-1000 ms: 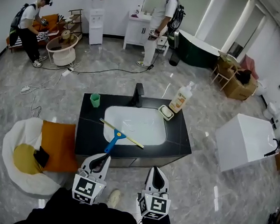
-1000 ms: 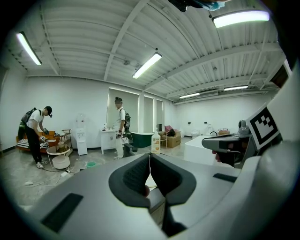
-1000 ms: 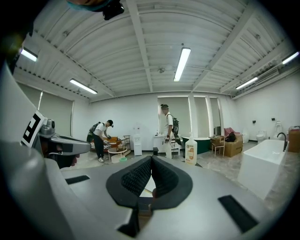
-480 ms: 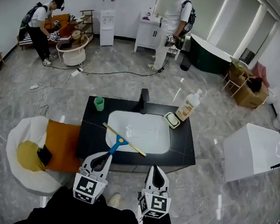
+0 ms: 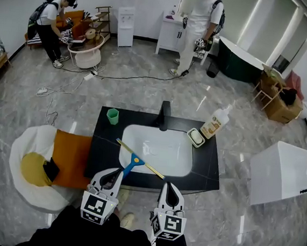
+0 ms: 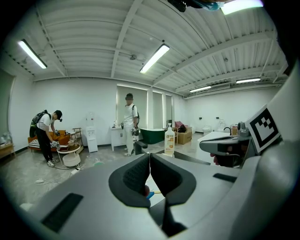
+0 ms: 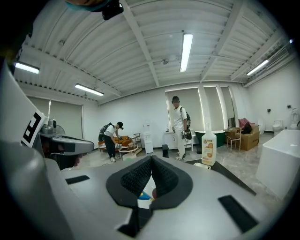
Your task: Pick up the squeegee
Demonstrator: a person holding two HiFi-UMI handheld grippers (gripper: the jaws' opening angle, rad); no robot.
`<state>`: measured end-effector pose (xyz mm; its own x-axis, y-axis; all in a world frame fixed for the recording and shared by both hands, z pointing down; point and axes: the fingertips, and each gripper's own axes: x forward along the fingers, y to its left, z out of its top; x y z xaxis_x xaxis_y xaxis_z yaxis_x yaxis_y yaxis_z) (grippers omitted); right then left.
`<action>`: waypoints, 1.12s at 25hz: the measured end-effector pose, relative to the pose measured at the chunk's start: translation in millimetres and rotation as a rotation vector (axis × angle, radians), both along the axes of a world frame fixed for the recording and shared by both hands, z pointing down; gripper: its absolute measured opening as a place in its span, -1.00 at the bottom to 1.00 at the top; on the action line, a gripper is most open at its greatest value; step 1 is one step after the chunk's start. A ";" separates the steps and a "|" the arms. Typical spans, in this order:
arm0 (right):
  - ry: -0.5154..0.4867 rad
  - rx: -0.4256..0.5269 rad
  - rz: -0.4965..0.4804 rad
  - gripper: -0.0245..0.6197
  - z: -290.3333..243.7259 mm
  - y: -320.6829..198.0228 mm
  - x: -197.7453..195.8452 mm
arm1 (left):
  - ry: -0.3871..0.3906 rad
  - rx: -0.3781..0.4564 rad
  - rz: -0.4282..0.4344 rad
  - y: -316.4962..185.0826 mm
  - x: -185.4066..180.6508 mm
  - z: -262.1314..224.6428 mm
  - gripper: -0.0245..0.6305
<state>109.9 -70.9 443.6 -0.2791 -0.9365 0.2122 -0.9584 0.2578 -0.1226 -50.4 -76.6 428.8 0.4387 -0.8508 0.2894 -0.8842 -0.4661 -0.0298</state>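
Observation:
The squeegee (image 5: pixel 134 163) lies across the front left rim of the white sink (image 5: pixel 159 147) in the black counter (image 5: pixel 104 145). Its blue handle points toward me and its yellow blade runs diagonally. My left gripper (image 5: pixel 115 172) is shut and empty, its tip just short of the handle's end. My right gripper (image 5: pixel 169 185) is also shut and empty, at the counter's front edge to the right of the squeegee. In the left gripper view (image 6: pixel 149 155) a bit of the blue squeegee (image 6: pixel 150 195) shows below the closed jaws. The right gripper view (image 7: pixel 151 158) shows the same blue squeegee (image 7: pixel 144 196).
On the counter stand a green cup (image 5: pixel 112 116), a black faucet (image 5: pixel 165 115), a soap bottle (image 5: pixel 215 122) and a soap dish (image 5: pixel 196 137). A white seat with orange cushion (image 5: pixel 69 157) sits left of it, a white block (image 5: pixel 283 173) right. Two people and floor cables are behind.
Both grippers and the head have moved forward toward the counter. The sink and squeegee now sit closer, and the left tip nearly reaches the blue handle. Both stay shut.

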 end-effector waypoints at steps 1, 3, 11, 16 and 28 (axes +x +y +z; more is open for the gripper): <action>0.000 -0.007 0.003 -0.88 2.9 -6.8 0.3 | -0.001 -0.009 0.000 -7.2 -0.9 3.2 -0.85; -0.003 -0.024 0.007 -0.88 9.0 -20.7 -0.3 | 0.001 -0.029 0.001 -22.2 -1.8 10.4 -0.85; -0.027 -0.124 0.049 -0.88 54.2 -72.8 -1.5 | -0.006 -0.144 0.026 -74.5 -4.0 57.7 -0.85; -0.022 -0.192 0.069 -0.88 90.5 -89.8 0.4 | -0.009 -0.208 0.037 -96.7 -5.5 92.2 -0.85; -0.039 -0.319 0.104 -0.88 154.6 -108.4 1.1 | -0.042 -0.354 0.077 -118.1 0.9 171.6 -0.85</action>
<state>111.0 -179.2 598.2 -0.1992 -0.8488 0.4898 -0.9705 0.1015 -0.2188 -49.5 -194.7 600.5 0.4789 -0.6595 0.5794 -0.8478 -0.5188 0.1102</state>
